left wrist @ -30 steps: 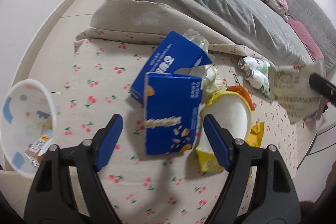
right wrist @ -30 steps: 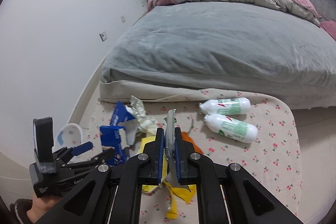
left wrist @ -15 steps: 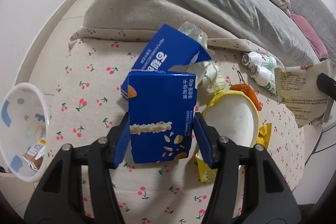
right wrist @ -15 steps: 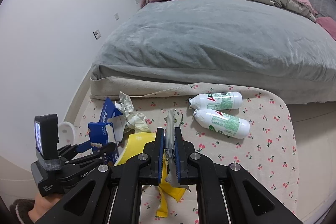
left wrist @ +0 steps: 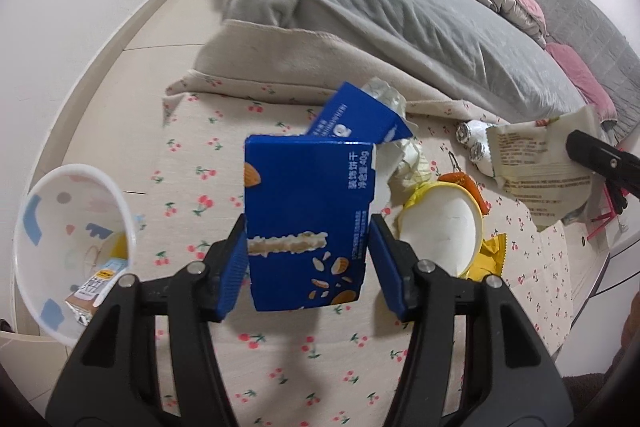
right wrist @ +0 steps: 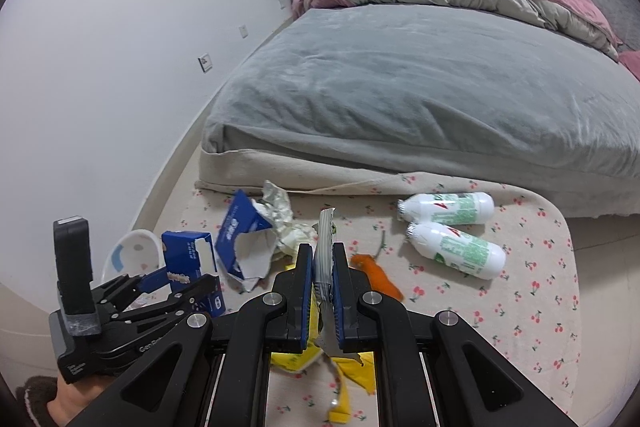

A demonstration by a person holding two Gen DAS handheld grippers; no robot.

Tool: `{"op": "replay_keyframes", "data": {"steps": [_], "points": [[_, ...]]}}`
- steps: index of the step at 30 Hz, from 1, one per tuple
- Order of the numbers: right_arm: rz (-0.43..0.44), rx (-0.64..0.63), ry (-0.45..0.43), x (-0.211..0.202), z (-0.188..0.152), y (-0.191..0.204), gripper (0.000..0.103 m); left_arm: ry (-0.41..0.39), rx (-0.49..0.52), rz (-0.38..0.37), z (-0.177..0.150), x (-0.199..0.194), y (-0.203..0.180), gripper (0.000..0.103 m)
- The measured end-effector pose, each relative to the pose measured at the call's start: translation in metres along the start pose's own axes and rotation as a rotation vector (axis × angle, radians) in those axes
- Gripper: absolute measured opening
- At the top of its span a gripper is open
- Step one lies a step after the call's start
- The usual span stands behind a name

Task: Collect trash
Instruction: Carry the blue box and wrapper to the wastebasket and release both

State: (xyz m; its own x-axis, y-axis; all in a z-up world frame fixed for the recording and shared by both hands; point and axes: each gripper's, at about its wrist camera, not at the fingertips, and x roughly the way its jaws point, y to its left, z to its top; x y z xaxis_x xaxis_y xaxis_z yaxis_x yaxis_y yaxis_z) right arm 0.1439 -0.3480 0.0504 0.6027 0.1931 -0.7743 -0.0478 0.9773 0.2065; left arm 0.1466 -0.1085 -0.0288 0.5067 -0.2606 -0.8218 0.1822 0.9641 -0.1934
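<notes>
Blue cardboard, the biscuit box (left wrist: 308,223), sits upright between our left claw (left wrist: 306,267) pads, gripped by its sides and raised off the cherry-print cloth (left wrist: 192,187), ready for the white bin (left wrist: 76,251) close at left. Our right claw (right wrist: 322,291) is clamped on a wrapper (right wrist: 323,255). Open cloth toward the bin leaves room.

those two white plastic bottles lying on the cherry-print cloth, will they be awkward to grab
Probably a little. Both white plastic bottles with green labels lie on their sides on the cherry-print cloth, so a nudge may roll them. Their smooth round bodies could slip between flat pads. They look light, though their fill is not visible.
</notes>
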Motion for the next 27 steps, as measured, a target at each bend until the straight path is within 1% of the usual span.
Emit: {"op": "replay_keyframes", "data": {"steps": [13,27], "points": [[0.064,-0.067,0.01,0.018,0.008,0.057,0.009,-0.045,-0.053,0.032,-0.005,-0.024,0.047,0.059],[0.122,-0.176,0.058,0.05,0.005,0.132,0.009,-0.057,-0.147,0.092,-0.019,-0.04,0.122,0.059]]}}
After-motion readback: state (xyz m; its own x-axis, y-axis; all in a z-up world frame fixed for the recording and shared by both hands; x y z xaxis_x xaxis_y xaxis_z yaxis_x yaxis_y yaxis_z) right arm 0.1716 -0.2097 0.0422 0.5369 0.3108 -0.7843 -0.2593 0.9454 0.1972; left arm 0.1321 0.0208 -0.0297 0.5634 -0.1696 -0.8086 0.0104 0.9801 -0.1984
